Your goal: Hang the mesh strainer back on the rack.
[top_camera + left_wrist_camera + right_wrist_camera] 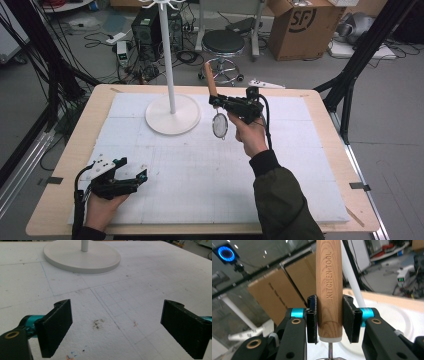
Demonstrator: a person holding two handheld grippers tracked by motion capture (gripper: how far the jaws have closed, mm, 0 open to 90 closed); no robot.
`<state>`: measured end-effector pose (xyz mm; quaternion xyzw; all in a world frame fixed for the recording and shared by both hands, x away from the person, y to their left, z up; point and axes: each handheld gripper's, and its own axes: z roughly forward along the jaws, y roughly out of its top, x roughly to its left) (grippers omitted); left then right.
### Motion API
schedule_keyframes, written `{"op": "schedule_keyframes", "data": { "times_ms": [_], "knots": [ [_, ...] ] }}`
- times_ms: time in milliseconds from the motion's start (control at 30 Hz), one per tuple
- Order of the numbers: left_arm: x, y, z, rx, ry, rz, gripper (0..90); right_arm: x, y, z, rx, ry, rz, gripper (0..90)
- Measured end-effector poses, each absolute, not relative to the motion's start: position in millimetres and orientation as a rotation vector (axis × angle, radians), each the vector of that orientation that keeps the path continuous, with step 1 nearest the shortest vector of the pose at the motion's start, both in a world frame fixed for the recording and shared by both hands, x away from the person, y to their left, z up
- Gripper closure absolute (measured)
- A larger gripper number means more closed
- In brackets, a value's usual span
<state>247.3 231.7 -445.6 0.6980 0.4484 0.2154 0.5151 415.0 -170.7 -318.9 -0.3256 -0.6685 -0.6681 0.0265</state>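
Wooden strainer handle [329,290] clamped between right gripper [329,320] jaws; left gripper [116,327] jaws wide, empty

Strainer handle [329,290]: pale wood grain, "KITCHEN TOOL" stamped in it. Stand [172,114]: plain white. Foam board [200,165]: white with a faint pencilled grid (dark speck smudge near the middle). Table [75,150] edge: light wood. Sleeve [282,200]: dark olive.

The small mesh strainer [220,125] hangs above the foam board, its wooden handle [329,290] pointing up, stamped "KITCHEN TOOL".
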Motion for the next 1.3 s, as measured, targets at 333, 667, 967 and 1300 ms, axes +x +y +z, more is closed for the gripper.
{"op": "schedule_keyframes", "data": {
  "times_ms": [333, 667, 967, 1300],
  "knots": [
    [246.1, 230.6, -445.5, 1.68, 1.065, 0.507, 9.4, 423.1, -147.6, -281.7, -0.923, -2.029, -2.136, 68.5],
    [244.9, 230.2, -446.2, 1.683, 1.065, 0.5, 9.4, 435.2, -139.5, -261.0, -0.922, -1.96, -2.214, 68.5],
    [244.7, 232.0, -447.1, 1.676, 1.083, 0.487, 9.4, 446.3, -123.6, -243.8, -0.885, -1.908, -2.262, 68.5],
    [242.4, 233.6, -448.0, 1.659, 1.1, 0.48, 9.4, 458.4, -103.1, -228.8, -0.871, -1.879, -2.28, 68.4]
  ]
}}
